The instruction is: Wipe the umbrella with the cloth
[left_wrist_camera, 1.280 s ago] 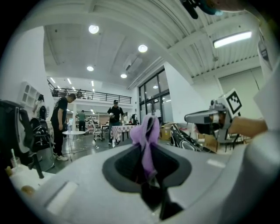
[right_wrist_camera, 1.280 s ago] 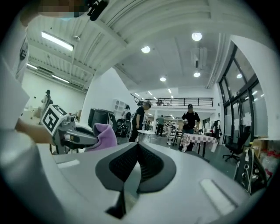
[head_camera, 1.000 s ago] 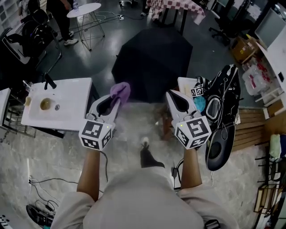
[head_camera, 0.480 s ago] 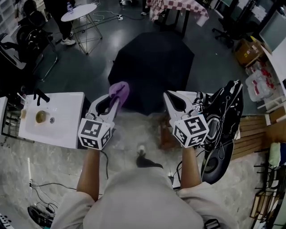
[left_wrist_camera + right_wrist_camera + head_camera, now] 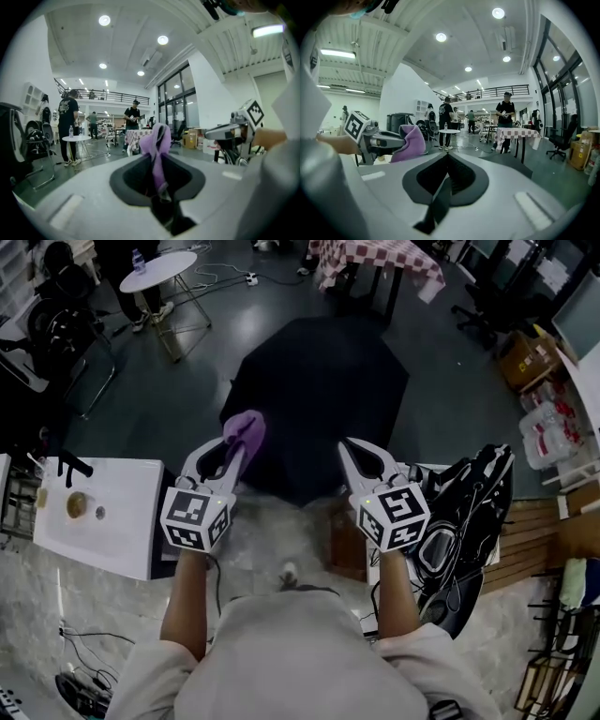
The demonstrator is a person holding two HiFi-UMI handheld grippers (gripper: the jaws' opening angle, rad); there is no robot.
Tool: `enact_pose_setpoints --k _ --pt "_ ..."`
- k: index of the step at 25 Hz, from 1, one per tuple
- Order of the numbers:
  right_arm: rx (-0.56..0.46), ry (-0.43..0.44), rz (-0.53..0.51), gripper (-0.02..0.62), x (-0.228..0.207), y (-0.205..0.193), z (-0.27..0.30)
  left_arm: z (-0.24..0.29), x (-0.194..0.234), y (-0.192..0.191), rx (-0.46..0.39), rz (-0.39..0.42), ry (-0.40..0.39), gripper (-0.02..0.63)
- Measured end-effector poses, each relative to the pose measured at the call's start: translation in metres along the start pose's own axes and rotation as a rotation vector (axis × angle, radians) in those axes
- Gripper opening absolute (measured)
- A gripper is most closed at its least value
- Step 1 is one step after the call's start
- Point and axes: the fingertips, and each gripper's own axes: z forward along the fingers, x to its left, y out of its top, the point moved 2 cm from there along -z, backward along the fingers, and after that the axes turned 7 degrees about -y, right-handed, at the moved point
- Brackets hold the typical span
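Head view looks down on both forearms held out level and side by side, marker cubes facing up, both tongs aimed forward at the open black umbrella (image 5: 323, 381) that lies canopy-up on the dark floor (image 5: 178, 399). The left tongs (image 5: 238, 444) are clamped on the purple cloth (image 5: 245, 430), which bunches past the tips over the umbrella's near left edge; whether it touches the canopy I cannot tell. Left gripper view has the cloth pinched in the slot between the jaws and standing up above them. The right tongs (image 5: 345, 446) are closed together with nothing in them, as the right gripper view shows, tips above the canopy's near edge. A white bench (image 5: 103, 531) left of the left forearm carries a small round dish (image 5: 74, 506) holding something brown. Black gear (image 5: 464, 512) is heaped just beside the right wrist. A cardboard box (image 5: 521, 357) stands farther right, contents unclear. Bare floor lies open on both sides of the umbrella; a round white table (image 5: 164, 261) and a checked-cloth table (image 5: 375, 254) stand beyond it
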Motion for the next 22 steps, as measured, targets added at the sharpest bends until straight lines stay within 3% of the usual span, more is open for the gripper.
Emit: enact_pose_setpoints --k 7,12,22 --pt "0.004 0.021 -0.015 0.003 -0.033 0.008 0.042 0.05 0.026 0.003 0.018 0.0 0.017 0.075" --pt "0.018 0.006 0.03 0.003 -0.038 0.012 0.066 0.067 0.052 -0.002 0.055 0.004 0.008 0.075" --pt "0.055 -0.115 0.048 0.003 -0.033 0.0 0.112 0.086 0.124 -0.042 0.116 -0.007 -0.027 0.075"
